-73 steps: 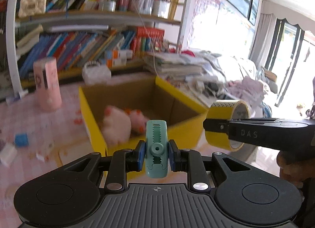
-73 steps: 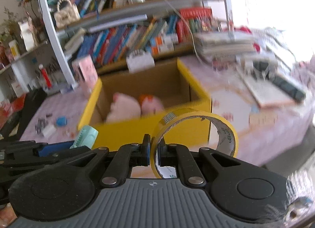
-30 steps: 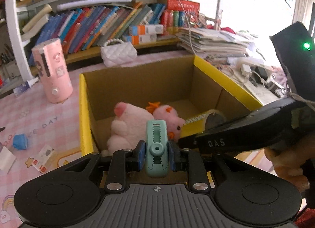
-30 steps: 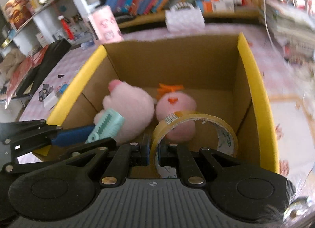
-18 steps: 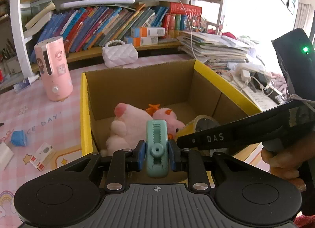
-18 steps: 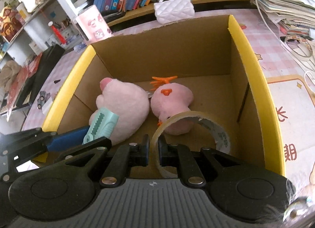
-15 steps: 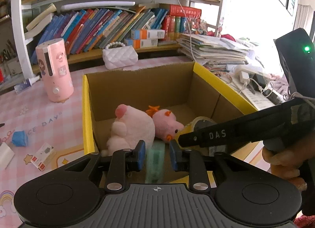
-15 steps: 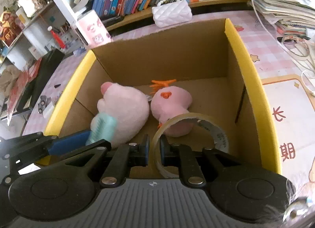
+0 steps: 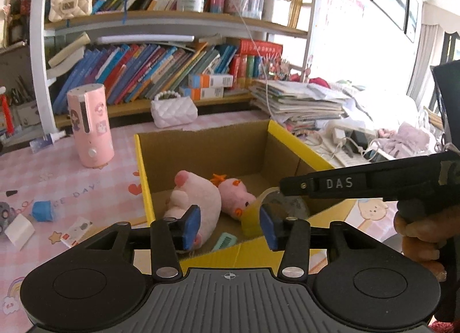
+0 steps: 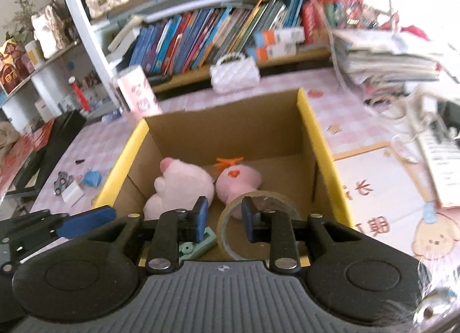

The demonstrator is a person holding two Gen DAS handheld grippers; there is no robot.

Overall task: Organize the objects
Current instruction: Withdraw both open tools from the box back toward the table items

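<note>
1. Here the left tool hangs over the near wall of the yellow-rimmed cardboard box, its blue pads spread wide with nothing between them.
2. The mint-green clip lies on the box floor, just below and beyond those pads, close to the near wall (in the right wrist view it shows at, partly hidden behind the right tool's left finger).
3. The right tool is likewise parted over the box and grips nothing.
4. The tape roll stands on edge on the box floor; its near rim shows in the gap between the right tool's pads, though I cannot tell whether either pad touches it.
5. Two pink plush toys sit further in: the larger plush to the left, the smaller plush with orange tuft beside it, touching the tape roll's far side.
6. On the pink worktop, left of the box, stands a pink cylinder; a white quilted purse sits behind the box.
</note>
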